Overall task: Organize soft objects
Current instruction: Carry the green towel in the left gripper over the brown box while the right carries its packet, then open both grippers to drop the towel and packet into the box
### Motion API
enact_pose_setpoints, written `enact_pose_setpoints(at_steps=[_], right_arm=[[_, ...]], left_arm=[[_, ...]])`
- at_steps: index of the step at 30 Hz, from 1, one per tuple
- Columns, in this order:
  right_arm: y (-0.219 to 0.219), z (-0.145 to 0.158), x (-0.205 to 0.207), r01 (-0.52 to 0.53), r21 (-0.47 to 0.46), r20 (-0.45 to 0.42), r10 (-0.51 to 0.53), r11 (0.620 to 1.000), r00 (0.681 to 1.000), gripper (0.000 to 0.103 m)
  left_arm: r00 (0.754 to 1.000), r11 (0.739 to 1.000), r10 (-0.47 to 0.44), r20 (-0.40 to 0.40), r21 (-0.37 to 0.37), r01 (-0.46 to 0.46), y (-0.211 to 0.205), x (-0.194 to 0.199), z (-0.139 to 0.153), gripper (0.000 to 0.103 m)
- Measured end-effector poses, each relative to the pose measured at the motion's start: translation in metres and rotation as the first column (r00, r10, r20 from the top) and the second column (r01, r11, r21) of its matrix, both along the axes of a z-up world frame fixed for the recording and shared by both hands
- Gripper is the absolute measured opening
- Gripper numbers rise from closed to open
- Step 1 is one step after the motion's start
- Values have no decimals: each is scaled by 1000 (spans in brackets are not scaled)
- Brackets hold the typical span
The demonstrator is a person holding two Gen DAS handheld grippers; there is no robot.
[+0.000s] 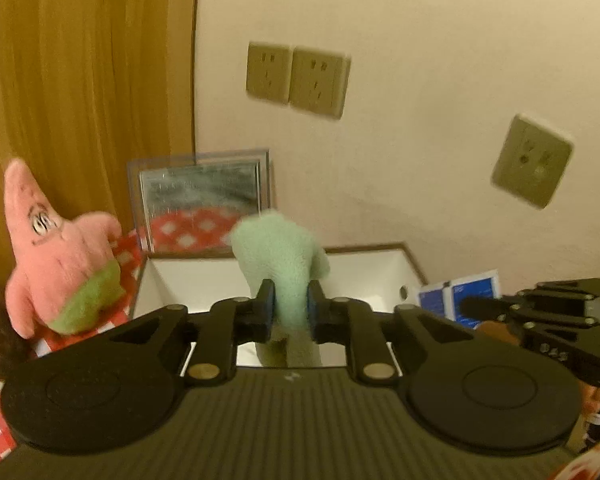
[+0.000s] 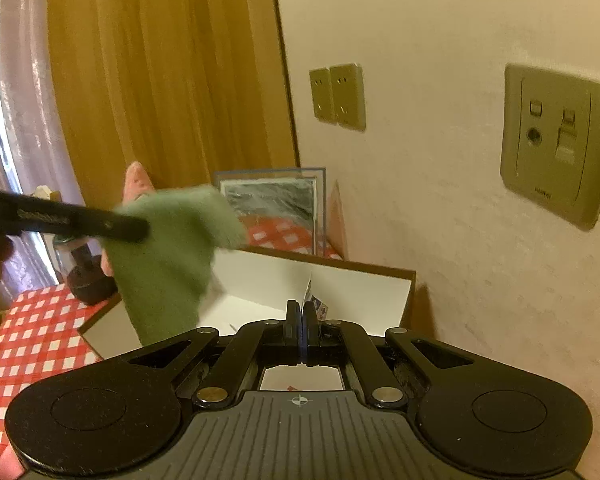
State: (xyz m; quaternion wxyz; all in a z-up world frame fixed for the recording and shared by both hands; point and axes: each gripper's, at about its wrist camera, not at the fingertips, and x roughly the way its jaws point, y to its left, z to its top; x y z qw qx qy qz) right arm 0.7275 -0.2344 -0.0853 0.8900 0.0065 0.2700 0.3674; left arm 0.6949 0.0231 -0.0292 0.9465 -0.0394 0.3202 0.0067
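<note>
A pale green plush [image 1: 280, 256] stands upright between the blue pads of my left gripper [image 1: 291, 300], which is shut on its lower part, above an open white box [image 1: 372, 268] with a brown rim. The right wrist view shows the same green plush [image 2: 164, 256] hanging over the near left corner of the box [image 2: 340, 280]. A pink star plush [image 1: 56, 248] sits on the checked cloth left of the box. My right gripper [image 2: 302, 312] is shut on a thin blue-and-white packet [image 2: 314, 300] over the box; the left wrist view shows that packet [image 1: 460, 292] too.
A framed picture [image 1: 200, 196] leans against the wall behind the box. Wall sockets [image 1: 300, 80] sit above it, and an orange curtain [image 2: 160, 80] hangs at the left. A red-and-white checked cloth [image 2: 32, 340] covers the table. A dark jar [image 2: 84, 276] stands left of the box.
</note>
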Motion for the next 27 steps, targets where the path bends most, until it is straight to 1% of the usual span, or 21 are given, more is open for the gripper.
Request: enact_pose_setpoints(at_steps=[1,5,8,10,17,19,20,21,22,23,24,27], right_arm=[[0,-2,2,1,1,-5,-1,1000,1000,0],[1,-8,9,0,-2,-19,0,1000,1000,0],[6,-13,17,-4,-4,-28,4,1000,1000,0],[11,-15,24,-5,-7,-35,5,1000,999,0],[28,-18,39,27,-16,-30,-28,1000,999,1],[34,-18,45,23,-9,-32,-24,1000,999,2],[37,-18,47,25,-11,-31,-26,1000,999,9],[40,-18,49,24,-15,-30,-25,1000,999,31],[40,-18,50,26,-13,-30,-26,1000,999,46],[40,-18,50,35,-1,-27,-35,999,999,68],[38,-18,48,41,13,-22,-41,999,999,71],[37,-18,46,41,5,-43,-41,999,998,71]], left_arm=[[1000,1000,-3,-18,5,3,0,5,-5,24],[997,1000,8,-78,25,-6,9,13,-23,26],[993,999,37,-114,34,-33,20,14,-33,31],[989,998,58,-136,37,-53,28,13,-38,32],[979,995,91,-183,48,-84,48,4,-50,37],[977,994,101,-189,50,-93,52,1,-52,43],[975,994,108,-192,51,-100,54,-1,-53,45],[975,993,113,-194,53,-105,55,-2,-54,51],[974,993,116,-193,54,-108,56,-4,-54,54],[974,992,118,-192,57,-109,57,-6,-55,56],[974,992,120,-192,61,-110,57,-8,-54,60],[974,991,123,-191,69,-112,58,-16,-53,62]])
